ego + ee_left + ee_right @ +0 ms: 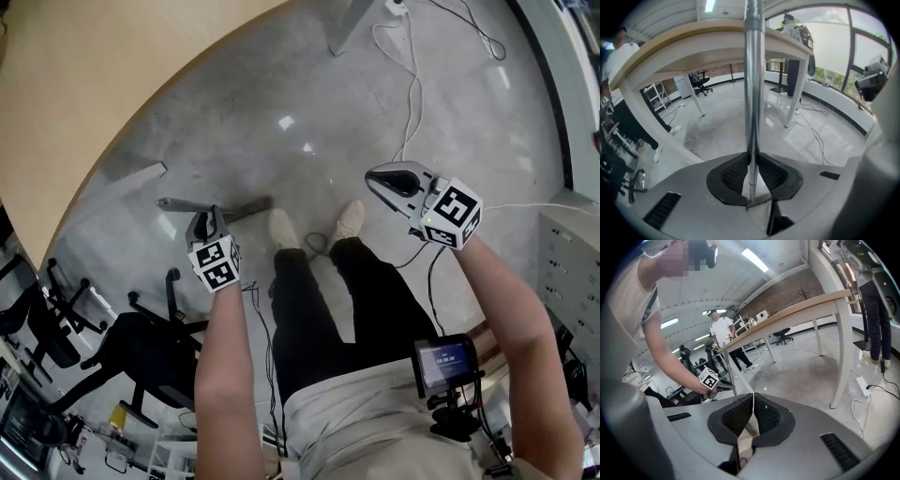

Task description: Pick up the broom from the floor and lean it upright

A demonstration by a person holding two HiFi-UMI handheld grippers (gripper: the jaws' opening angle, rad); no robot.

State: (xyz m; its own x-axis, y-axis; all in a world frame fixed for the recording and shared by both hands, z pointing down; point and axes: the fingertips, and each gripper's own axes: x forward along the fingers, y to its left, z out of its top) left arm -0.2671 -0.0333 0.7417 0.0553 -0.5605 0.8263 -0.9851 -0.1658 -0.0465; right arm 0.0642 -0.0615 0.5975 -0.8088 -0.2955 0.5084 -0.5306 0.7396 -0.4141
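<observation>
My left gripper [208, 221] is shut on the broom's grey metal handle [251, 205], which lies across its jaws above the floor in the head view. In the left gripper view the handle [753, 84] rises straight up from between the pads of the left gripper [752, 180] to the top of the picture. The broom's head is not in view. My right gripper [375, 178] hangs to the right, apart from the handle. In its own view the right gripper [752, 408] has its pads together with nothing visible between them. It also shows the left gripper [723, 386] at the left.
A wooden-topped table [94, 75] with white slanted legs [661, 136] stands just ahead. White cables [409, 84] trail over the grey floor. A black office chair [131, 347] is at the lower left. My own shoes [281, 230] are below the grippers. A person [723, 331] stands behind the table.
</observation>
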